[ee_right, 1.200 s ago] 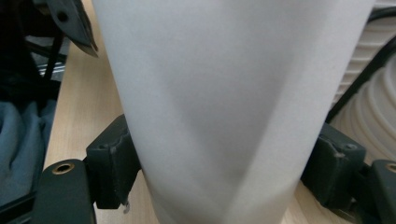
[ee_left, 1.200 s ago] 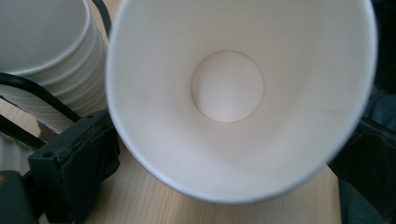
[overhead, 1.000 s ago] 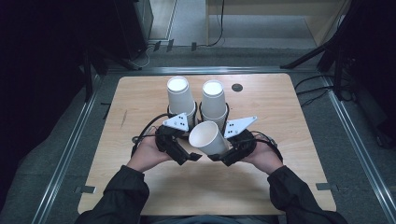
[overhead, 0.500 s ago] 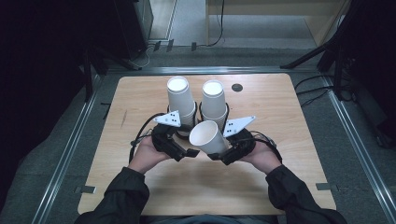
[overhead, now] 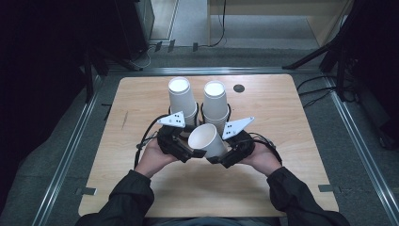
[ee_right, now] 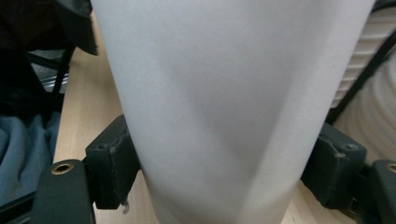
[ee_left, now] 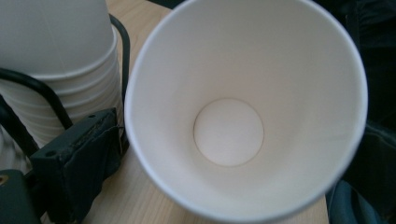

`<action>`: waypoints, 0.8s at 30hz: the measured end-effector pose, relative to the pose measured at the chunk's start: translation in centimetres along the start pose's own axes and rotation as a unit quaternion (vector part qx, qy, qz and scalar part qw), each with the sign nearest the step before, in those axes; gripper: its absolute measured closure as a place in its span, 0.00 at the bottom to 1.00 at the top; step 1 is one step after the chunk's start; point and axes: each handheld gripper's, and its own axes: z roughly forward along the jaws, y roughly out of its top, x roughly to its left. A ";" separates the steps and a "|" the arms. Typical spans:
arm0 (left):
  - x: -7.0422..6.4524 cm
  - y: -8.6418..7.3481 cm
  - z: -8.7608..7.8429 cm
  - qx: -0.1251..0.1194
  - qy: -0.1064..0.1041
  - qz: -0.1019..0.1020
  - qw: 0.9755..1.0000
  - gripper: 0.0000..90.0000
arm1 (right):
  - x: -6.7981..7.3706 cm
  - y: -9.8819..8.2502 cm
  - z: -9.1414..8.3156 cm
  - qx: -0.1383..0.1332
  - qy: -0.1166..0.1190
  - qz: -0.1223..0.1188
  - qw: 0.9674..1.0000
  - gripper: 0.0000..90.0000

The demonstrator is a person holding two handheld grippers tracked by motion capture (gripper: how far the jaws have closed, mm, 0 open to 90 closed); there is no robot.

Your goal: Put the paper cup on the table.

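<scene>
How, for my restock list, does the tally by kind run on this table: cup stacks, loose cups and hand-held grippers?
Stacks of upturned white paper cups: 2
Loose white paper cup, clamped in the right one's jaws: 1
Hand-held grippers: 2
Total: 5

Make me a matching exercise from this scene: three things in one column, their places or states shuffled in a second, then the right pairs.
1. single paper cup
2. two cup stacks
3. dark round spot

A. standing upside down, behind the grippers
B. on the table near its far edge
C. tilted, clamped between the right gripper pads

Pairs: 1-C, 2-A, 3-B
</scene>
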 end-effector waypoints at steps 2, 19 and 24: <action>0.0 0.0 0.2 -0.003 -0.004 -0.004 1.000 0.00 | 0.1 0.1 0.3 -0.002 0.003 -0.001 1.000 0.25; -0.9 -0.1 0.6 -0.021 -0.001 0.013 1.000 0.12 | 0.4 0.3 0.8 0.001 0.013 -0.011 1.000 0.25; -0.9 0.2 0.6 -0.012 0.003 0.018 1.000 0.17 | 0.4 0.3 0.7 0.003 0.010 -0.011 1.000 0.25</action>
